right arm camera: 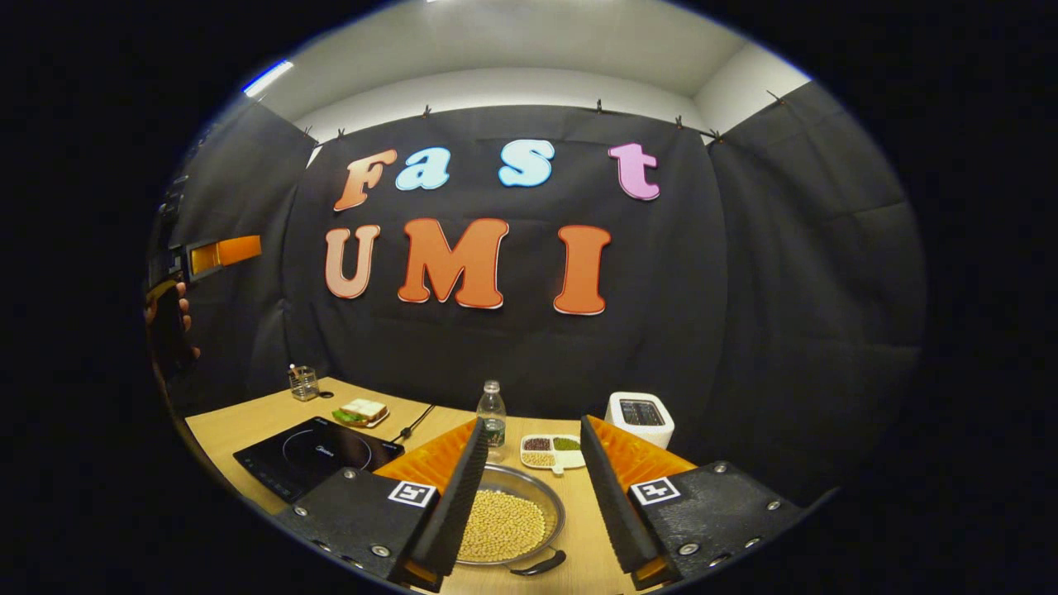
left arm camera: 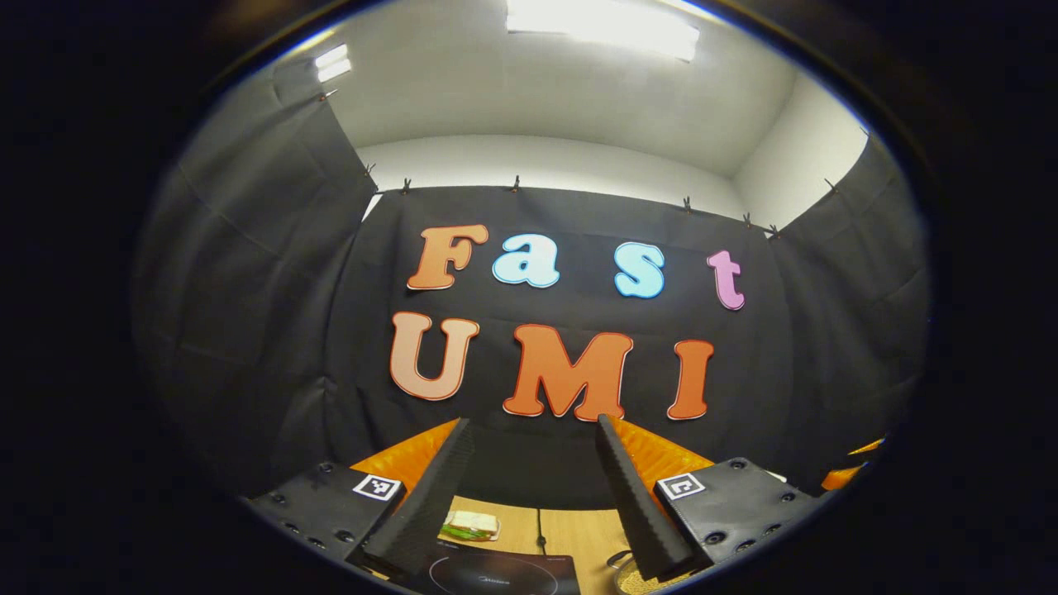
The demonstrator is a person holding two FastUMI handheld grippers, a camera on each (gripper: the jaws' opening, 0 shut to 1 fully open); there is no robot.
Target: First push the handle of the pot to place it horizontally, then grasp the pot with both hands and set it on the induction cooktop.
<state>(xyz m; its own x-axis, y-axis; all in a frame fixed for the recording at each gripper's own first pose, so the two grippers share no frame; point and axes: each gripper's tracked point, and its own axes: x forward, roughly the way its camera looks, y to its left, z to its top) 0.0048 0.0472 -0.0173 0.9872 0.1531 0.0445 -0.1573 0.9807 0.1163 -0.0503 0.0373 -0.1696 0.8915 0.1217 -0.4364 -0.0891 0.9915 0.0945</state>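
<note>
Your right gripper (right arm camera: 529,463) hangs above the near table edge, fingers spread wide, holding nothing. Beneath it sits the pot (right arm camera: 508,516) of beans, its handle (right arm camera: 537,565) at the near side. The induction cooktop (right arm camera: 318,456) lies just left of the pot. Your left gripper (left arm camera: 537,471) is raised high, also released.
</note>
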